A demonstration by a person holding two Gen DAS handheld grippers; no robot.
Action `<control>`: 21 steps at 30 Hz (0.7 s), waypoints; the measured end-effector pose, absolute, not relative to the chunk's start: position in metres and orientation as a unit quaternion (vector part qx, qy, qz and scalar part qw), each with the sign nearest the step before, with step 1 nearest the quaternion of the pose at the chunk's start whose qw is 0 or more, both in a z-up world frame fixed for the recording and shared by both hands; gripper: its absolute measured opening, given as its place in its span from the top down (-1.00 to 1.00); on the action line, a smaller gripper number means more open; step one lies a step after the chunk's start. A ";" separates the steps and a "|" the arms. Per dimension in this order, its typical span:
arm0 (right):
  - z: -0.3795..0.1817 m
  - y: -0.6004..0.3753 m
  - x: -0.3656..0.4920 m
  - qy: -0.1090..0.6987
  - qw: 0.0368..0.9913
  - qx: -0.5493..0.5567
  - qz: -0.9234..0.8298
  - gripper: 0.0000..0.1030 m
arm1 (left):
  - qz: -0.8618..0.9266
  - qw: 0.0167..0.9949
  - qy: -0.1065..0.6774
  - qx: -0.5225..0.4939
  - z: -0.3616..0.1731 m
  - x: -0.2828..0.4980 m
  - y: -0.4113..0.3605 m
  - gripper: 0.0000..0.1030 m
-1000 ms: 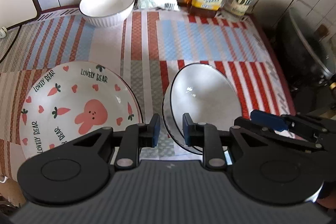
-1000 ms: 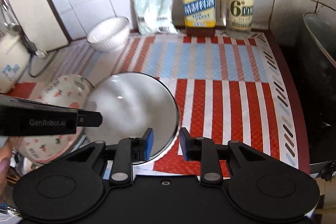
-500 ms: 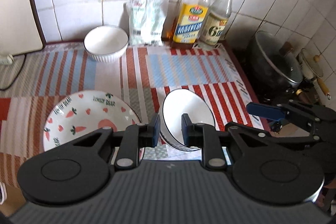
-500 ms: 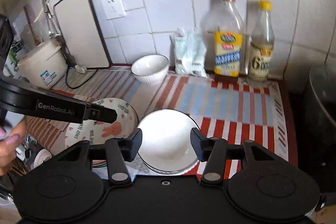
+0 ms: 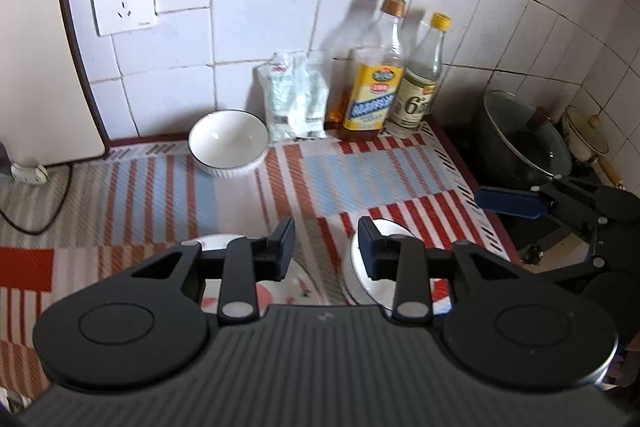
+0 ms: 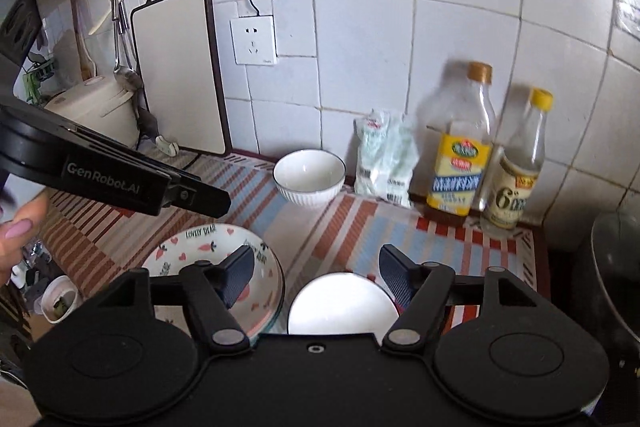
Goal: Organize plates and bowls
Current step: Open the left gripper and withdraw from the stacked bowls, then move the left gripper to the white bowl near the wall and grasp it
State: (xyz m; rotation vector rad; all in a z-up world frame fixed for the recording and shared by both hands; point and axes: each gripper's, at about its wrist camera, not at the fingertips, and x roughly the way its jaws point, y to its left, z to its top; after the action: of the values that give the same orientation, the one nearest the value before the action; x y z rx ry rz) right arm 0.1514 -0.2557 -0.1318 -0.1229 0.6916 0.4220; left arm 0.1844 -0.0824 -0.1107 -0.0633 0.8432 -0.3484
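A white bowl with a dark rim [image 6: 342, 307] [image 5: 378, 267] sits on the striped mat at the counter's front. To its left lies a cartoon plate with carrots and hearts [image 6: 200, 255] [image 5: 298, 287]. A second white ribbed bowl [image 5: 228, 143] [image 6: 309, 177] stands at the back by the wall. My left gripper [image 5: 326, 247] hovers above the gap between plate and near bowl, its jaws opening and empty. My right gripper [image 6: 316, 275] hangs over the near bowl, jaws opening wide with nothing between them.
Two bottles [image 5: 376, 87] [image 6: 516, 163] and a white bag [image 5: 294, 99] line the tiled back wall. A cutting board [image 6: 180, 67] leans at the left beside a rice cooker [image 6: 96, 111]. A dark pot [image 5: 520, 143] sits on the stove to the right. A hand [image 6: 16, 235] shows at the left.
Both grippers have risen and drawn back from the counter, so the dishes look smaller. The right jaws spread wide off the near bowl's rim; the left jaws widened too.
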 end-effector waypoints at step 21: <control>-0.179 -0.164 0.291 0.361 0.920 0.059 0.139 -0.64 | -0.205 0.887 0.411 -0.042 -0.153 0.346 0.031 -0.02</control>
State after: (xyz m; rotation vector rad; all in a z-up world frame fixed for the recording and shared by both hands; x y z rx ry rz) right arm 0.2910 -0.1642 -0.1794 0.1203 0.7418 0.2857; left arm 0.3457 0.0314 -0.1525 -0.0878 0.8547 -0.4252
